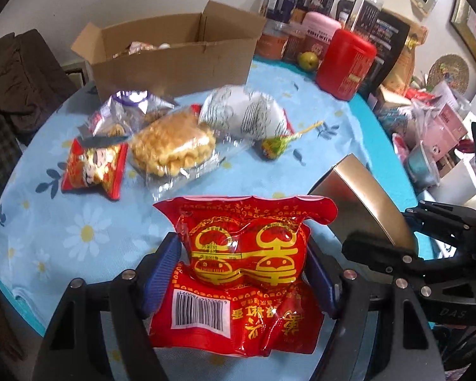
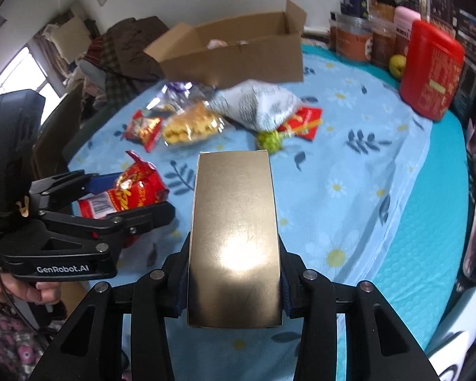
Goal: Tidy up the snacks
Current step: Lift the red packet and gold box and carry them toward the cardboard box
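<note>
Partway: left tongs (image 1: pixel 242 254) clamp a red snack packet (image 1: pixel 244 273), right tongs (image 2: pixel 234 282) clamp a gold box (image 2: pixel 234 238), both above the tabletop (image 2: pixel 365 174); cardboard box (image 2: pixel 238 54) at 12 o'clock holds some, loose snacks (image 1: pixel 171 146) remain before it

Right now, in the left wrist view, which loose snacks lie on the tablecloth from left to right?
Small red foil packet → clear-wrapped golden puffed cake → white printed bag → green-wrapped lollipop.
</note>
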